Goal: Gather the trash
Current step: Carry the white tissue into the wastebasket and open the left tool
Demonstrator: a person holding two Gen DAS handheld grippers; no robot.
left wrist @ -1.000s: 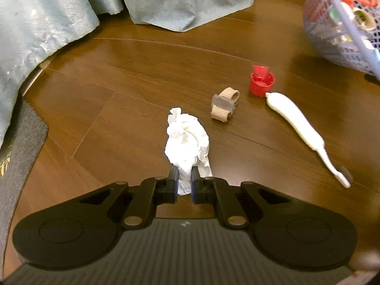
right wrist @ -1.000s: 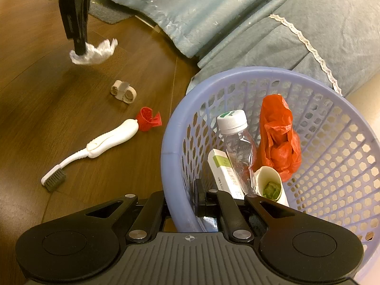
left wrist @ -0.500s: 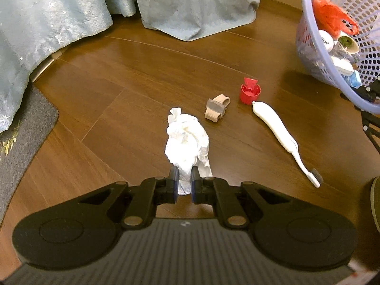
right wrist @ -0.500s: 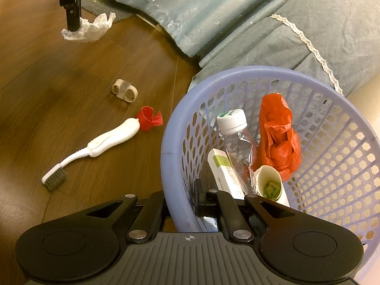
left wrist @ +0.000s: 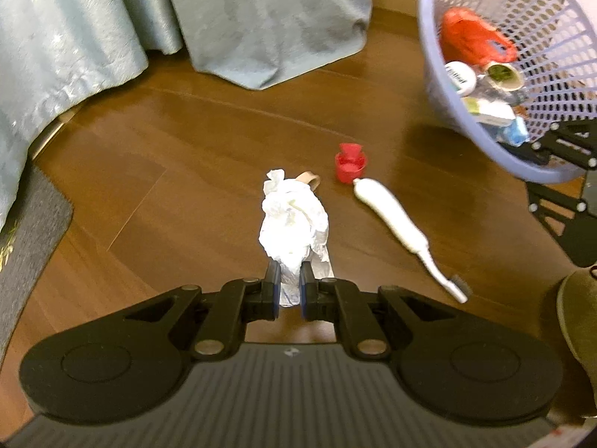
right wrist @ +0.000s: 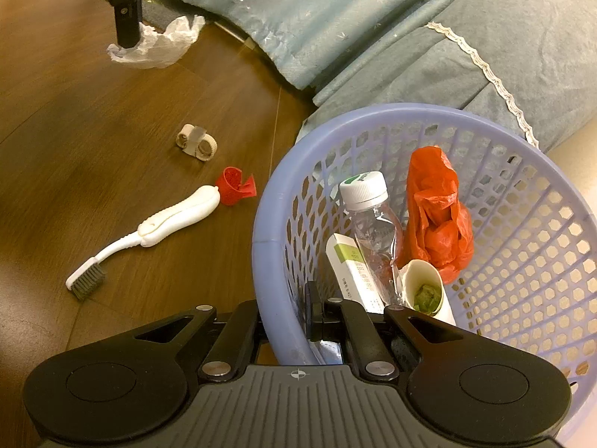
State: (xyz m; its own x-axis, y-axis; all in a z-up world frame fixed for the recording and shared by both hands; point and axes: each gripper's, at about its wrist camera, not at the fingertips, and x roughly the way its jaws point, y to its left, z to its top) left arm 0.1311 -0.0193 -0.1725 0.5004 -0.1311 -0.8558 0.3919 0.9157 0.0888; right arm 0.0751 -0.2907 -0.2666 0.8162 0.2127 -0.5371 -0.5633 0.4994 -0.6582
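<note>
Pinching the crumpled tissue (left wrist: 294, 224) in my left gripper (left wrist: 289, 283), clear of the floor, I had the basket (left wrist: 440, 86) up-right, its rim clamped by my right gripper (right wrist: 285, 317), tilted twd me.

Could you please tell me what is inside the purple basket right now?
The purple basket holds a clear bottle, a red bag, a green-and-white box and a paper cup; anything beneath them is covered.

My left gripper (left wrist: 289, 285) points steeply down, its two fingers pressed in on what hangs between them, nothing under its tips. My right gripper (right wrist: 287, 313) tilts gently down, one finger either side of a thin wall, clamped tight on it.
</note>
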